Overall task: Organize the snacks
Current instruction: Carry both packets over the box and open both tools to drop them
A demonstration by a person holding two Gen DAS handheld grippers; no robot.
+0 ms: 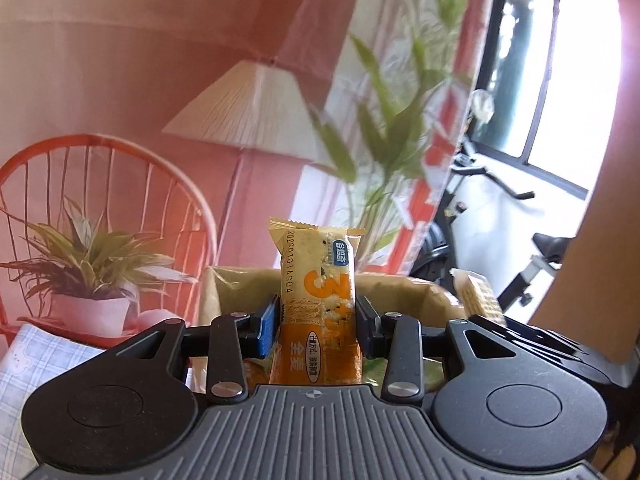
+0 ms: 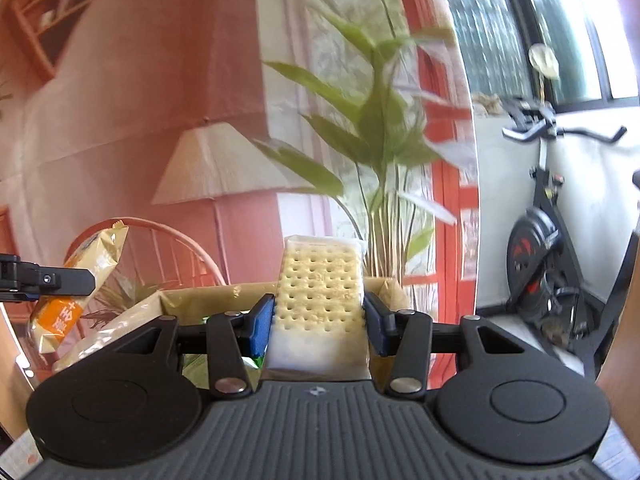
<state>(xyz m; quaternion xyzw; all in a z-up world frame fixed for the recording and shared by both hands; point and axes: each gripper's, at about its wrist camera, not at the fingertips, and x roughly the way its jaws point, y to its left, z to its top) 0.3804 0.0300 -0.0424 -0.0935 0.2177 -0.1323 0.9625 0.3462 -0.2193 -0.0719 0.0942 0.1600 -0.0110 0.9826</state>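
Left wrist view shows the left tool (image 1: 316,322) clamped on an orange snack bar (image 1: 316,300), held upright above the cardboard box (image 1: 400,284). The right tool (image 2: 318,320) grips a cracker pack (image 2: 320,288) likewise. Both are mid-carry, I judge; next comes finding each its place and lowering it.

The snack bar (image 1: 316,300) stands upright between the left tongs (image 1: 316,320), before the cardboard box (image 1: 400,284). The cracker pack (image 2: 320,300) stands upright between the right tongs (image 2: 320,320), right of the snack bar.
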